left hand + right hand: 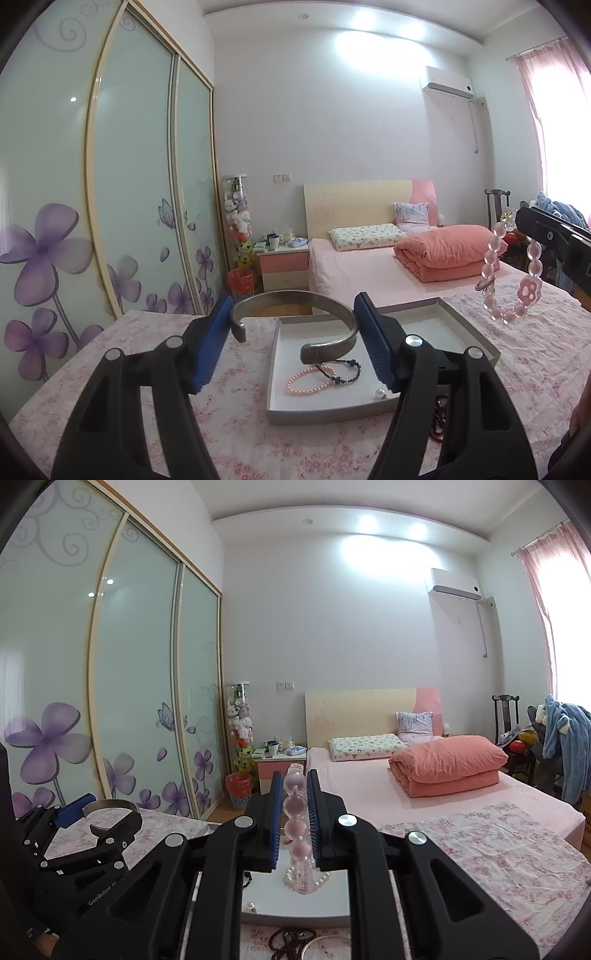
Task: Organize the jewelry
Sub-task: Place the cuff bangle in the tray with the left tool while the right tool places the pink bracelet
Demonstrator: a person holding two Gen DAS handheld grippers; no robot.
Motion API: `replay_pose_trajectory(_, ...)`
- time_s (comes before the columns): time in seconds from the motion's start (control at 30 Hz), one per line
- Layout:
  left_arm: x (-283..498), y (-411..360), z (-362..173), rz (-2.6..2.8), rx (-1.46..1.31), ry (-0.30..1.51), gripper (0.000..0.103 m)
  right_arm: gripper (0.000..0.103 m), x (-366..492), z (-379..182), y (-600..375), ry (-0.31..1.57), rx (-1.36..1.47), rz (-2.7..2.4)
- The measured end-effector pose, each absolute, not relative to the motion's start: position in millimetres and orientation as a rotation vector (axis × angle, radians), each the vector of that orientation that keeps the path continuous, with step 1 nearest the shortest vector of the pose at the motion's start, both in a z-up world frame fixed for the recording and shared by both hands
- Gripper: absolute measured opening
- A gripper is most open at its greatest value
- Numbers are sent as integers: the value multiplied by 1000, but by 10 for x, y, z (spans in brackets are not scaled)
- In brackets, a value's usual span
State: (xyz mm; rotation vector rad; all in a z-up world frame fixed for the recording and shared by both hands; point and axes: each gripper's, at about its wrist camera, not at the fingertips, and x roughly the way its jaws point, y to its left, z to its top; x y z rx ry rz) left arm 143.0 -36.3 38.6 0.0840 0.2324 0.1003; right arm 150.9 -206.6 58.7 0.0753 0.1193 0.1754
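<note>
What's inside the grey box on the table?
Inside the grey box: a pink pearl bracelet, a dark bead bracelet and a pearl. The left gripper hides part.

Our left gripper (293,308) grips a silver cuff (295,314) above the open grey box (280,410), where a pink pearl bracelet (310,382) and a dark bead bracelet (340,369) lie. At right, our right gripper (532,221) dangles a pink bead bracelet (511,273).

"GenRobot AI" – partly cut off – on left gripper (92,818) body.
</note>
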Motion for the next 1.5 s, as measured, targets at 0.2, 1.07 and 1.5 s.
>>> replay_pose_trajectory(0.2, 1764, -347, 314, 101, 83, 251, 66, 14, 1828, 500, -2033, 161, 84, 181)
replay_pose_trajectory(1.07, 2917, -433, -434, -3, 91, 510, 69, 21, 2828, -202, -1961, 539, 219, 247)
replay_pose_trajectory(1.5, 2616, -35, -102, 104, 14, 443, 72, 31, 2546, 31, -2199, 488, 226, 209)
